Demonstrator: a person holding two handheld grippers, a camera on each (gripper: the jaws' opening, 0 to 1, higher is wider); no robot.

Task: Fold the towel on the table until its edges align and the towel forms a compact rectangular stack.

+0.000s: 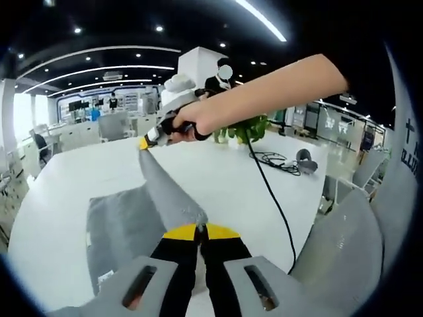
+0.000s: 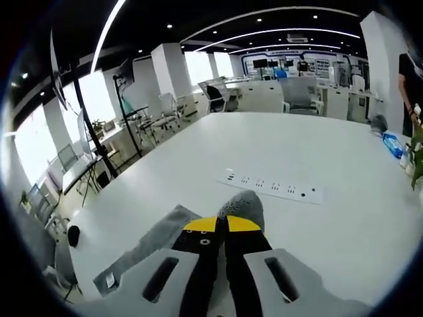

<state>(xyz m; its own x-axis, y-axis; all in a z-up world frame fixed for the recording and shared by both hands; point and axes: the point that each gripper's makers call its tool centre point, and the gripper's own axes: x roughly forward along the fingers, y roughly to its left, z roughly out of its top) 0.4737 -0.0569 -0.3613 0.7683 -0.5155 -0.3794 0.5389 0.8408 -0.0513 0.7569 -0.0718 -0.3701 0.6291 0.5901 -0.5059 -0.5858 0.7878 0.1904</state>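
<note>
I held the grey towel lifted off the tabletop near its edge, left gripper and right gripper each clenched on a corner; next, I judged, carry both corners across to fold

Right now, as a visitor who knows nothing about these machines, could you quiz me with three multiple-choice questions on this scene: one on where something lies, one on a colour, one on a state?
1. Where does the white power strip lie?
A. On the table beyond the towel
B. On the floor
C. On a chair

2. What colour is the towel?
A. Red
B. Grey
C. Green

3. How does the left gripper stand?
A. Wide open above the table
B. Lying unused
C. Shut on the towel

Answers:
1 A: in the right gripper view the strip rests on the white tabletop past the cloth.
2 B: the cloth is grey in both views.
3 C: its yellow tips pinch a raised grey fold; the right gripper also grips cloth.
</note>
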